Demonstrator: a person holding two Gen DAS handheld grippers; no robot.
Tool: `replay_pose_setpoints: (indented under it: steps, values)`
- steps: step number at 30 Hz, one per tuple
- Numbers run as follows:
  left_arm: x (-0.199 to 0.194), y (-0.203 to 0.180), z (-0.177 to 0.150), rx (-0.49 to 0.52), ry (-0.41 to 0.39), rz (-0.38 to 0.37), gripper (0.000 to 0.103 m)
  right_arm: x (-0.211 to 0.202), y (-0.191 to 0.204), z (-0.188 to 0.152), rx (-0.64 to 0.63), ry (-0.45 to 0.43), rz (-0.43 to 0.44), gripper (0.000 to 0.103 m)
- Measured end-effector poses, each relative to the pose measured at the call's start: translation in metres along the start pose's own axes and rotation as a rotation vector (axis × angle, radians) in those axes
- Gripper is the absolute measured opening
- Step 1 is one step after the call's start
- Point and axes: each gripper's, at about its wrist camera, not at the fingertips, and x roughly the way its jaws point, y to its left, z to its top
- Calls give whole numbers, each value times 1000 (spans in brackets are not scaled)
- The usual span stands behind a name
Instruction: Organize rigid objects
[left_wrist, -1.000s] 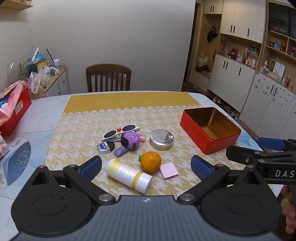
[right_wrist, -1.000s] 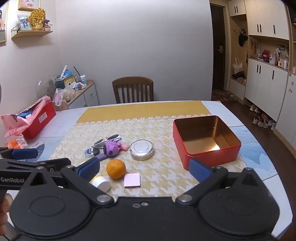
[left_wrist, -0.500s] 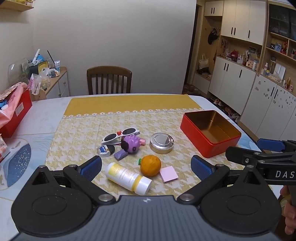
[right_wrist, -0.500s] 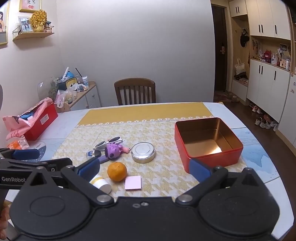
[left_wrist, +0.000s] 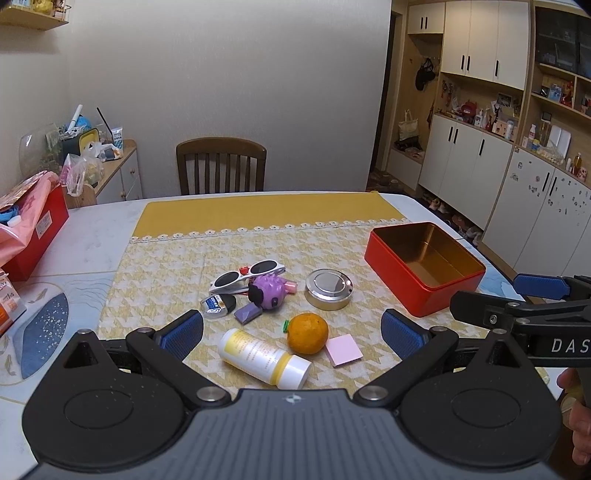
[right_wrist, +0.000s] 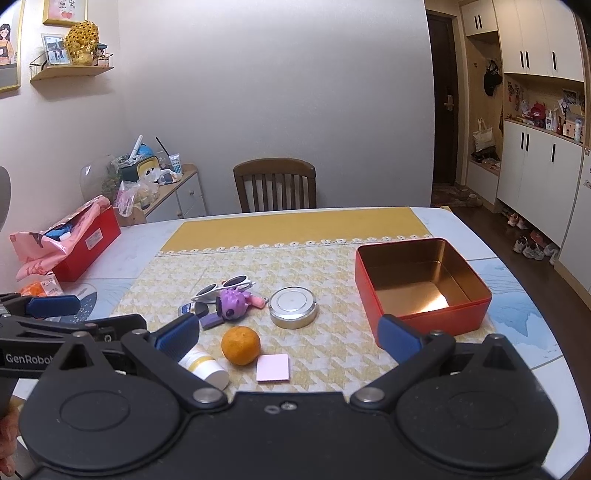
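A cluster of small objects lies mid-table on the yellow cloth: a white-and-yellow bottle on its side, an orange, a pink sticky pad, a round silver tin, a purple spiky toy, white sunglasses and a small dark container. An open, empty red tin box stands to the right. My left gripper is open above the near side of the cluster. My right gripper is open too, in front of the orange and the red box.
A red box with pink wrapping sits at the table's far left edge. A wooden chair stands behind the table. White cabinets line the right wall. A cluttered side cabinet stands back left.
Both grippers have drawn back and risen slightly, so the objects sit a little lower and farther in each view. Nothing on the table has moved.
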Motion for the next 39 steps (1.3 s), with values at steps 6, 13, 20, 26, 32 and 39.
replay_pose_setpoints:
  steps: [6,13,20,26,32,39]
  values:
    - [-1,2,1,-1,-7,-6,103,-2,2,2,-10,-11,8,103]
    - [-1,2,1,8,-7,-2,103,-1,5,2,-34,-22,12,103]
    - [-2,2,3,19,-30,4,103,-2,7,4,-51,-38,24,103]
    - [-2,4,4,13,-41,1,103,-1,7,5,-61,-44,30,103]
    - [0,8,5,-2,-47,-11,103,1,11,6,-82,-46,29,103]
    - [6,9,4,2,-26,-5,103,4,13,7,-90,-39,27,103]
